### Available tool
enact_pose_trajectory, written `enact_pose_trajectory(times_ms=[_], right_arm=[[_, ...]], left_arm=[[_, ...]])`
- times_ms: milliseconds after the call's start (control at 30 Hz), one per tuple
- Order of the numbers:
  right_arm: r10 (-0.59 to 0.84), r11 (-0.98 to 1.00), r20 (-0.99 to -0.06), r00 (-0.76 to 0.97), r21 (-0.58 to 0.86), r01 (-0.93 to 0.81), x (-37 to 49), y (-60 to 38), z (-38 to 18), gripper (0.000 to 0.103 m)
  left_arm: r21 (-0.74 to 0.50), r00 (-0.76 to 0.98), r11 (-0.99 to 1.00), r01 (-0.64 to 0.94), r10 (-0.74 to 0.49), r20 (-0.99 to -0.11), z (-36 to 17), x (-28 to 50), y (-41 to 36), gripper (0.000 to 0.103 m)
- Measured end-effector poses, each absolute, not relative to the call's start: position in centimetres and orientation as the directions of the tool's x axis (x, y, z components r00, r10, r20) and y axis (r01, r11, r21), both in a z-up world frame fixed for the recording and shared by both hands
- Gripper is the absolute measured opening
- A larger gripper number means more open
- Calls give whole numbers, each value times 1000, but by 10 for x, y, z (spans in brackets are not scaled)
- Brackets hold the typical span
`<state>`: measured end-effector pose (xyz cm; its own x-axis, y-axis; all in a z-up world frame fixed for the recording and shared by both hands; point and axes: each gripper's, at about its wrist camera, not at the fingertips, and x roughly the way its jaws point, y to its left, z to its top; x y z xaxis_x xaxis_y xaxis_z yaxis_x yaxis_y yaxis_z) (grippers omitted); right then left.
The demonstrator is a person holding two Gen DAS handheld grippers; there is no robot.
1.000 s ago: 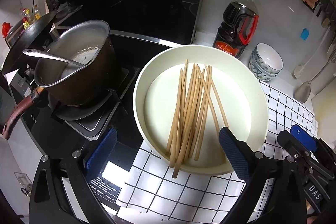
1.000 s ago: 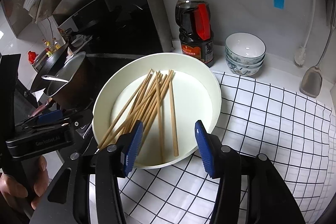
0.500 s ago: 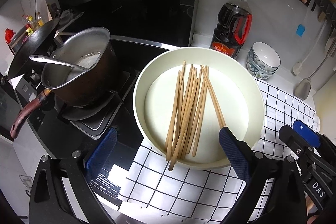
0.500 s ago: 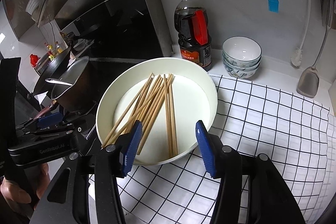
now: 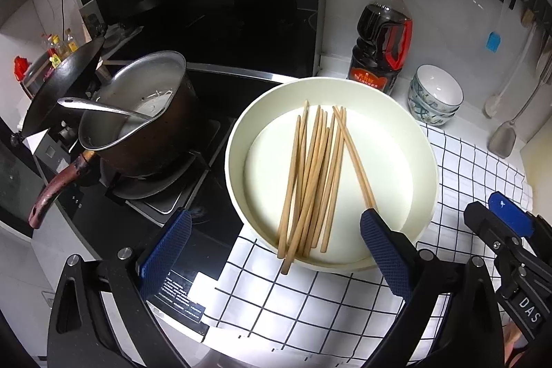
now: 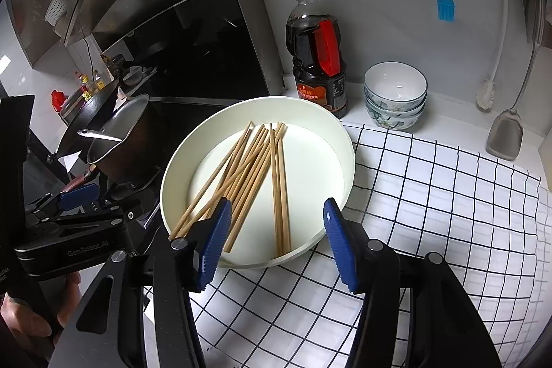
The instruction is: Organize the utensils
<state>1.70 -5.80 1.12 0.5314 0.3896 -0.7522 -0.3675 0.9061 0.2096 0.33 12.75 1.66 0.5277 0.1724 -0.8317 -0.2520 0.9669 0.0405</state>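
Observation:
Several wooden chopsticks (image 5: 310, 175) lie loose in a round white dish (image 5: 419, 140) that rests on the checked cloth. In the right wrist view the chopsticks (image 6: 252, 171) fan out across the dish (image 6: 339, 140), with two lying side by side on the right. My left gripper (image 5: 276, 252) hovers open and wide over the dish's near rim, with the near ends of the sticks between its blue pads but untouched. My right gripper (image 6: 277, 242) is also open above the near rim, gripping nothing.
A pot (image 5: 138, 119) with a ladle sits on the stove to the left, a dark wok (image 5: 62, 81) behind it. A soy sauce bottle (image 5: 379, 47), stacked bowls (image 5: 436, 95) and a metal spatula (image 5: 503, 140) stand by the back wall. A hand (image 6: 31, 316) holds the left gripper.
The two right-hand chopsticks have come to lie side by side; earlier they lay apart. Both views have drawn back slightly from the dish. Both grippers stay open.

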Motion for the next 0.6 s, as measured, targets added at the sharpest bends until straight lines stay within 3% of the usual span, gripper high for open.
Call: enact_pose_trajectory(times_ms=[600], right_arm=[[391,906,-749,535,211,-367,13,-60,13,55]], left_arm=[[52,514,964,-262,185,-837,16,0,126,97]])
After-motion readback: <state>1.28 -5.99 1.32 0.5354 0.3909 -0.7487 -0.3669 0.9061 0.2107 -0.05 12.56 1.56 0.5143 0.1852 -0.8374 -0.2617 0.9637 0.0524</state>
